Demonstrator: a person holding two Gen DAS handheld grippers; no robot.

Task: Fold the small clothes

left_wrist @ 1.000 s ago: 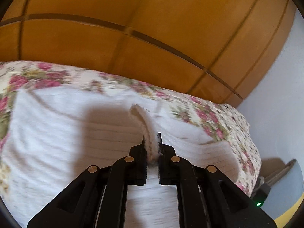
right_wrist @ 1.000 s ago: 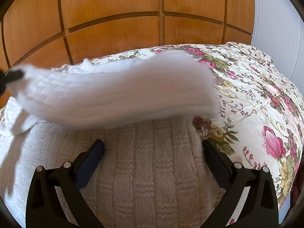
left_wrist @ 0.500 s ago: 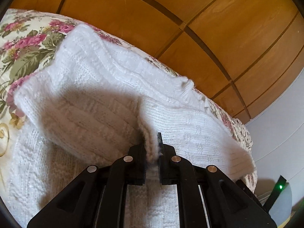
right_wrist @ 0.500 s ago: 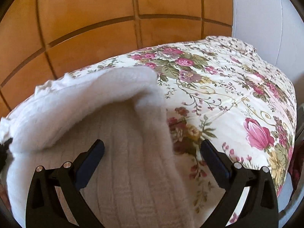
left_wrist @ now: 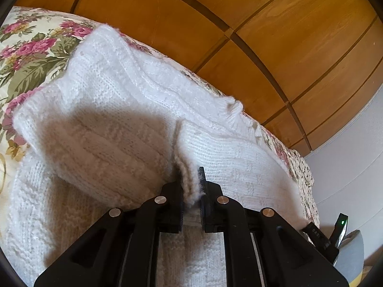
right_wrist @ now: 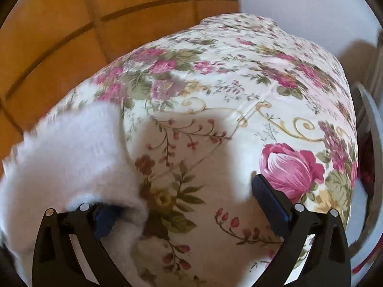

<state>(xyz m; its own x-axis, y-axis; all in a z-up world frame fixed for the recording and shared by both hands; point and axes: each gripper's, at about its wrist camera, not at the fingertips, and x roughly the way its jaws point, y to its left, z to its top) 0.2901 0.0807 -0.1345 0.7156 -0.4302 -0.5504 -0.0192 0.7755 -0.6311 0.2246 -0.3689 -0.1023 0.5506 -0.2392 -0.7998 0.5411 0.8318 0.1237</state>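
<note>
Because the left tool (left_wrist: 191,186) pinches only a narrow ridge of the white knitted garment (left_wrist: 115,129) between its pressed-together fingers, the likeliest trouble, as I judge it, is the fuzzy knit slipping out, or the gathered edge dragging the folded-over layer askew when the pinch lets go. The garment lies on the bed, over the floral bedspread (right_wrist: 215,110), with one part doubled back over the rest and its far edge toward the wooden wardrobe (left_wrist: 263,31). Beside the garment, the right tool (right_wrist: 184,205) hangs spread wide and grips nothing; one finger sits partly under a blurred white fold (right_wrist: 67,157), so a careless sweep could snag the knit and pull the fold open. Nothing that serves as a container shows beside the garment, only the bedspread and a dark device with a green light (left_wrist: 341,224) past its near edge.
</note>
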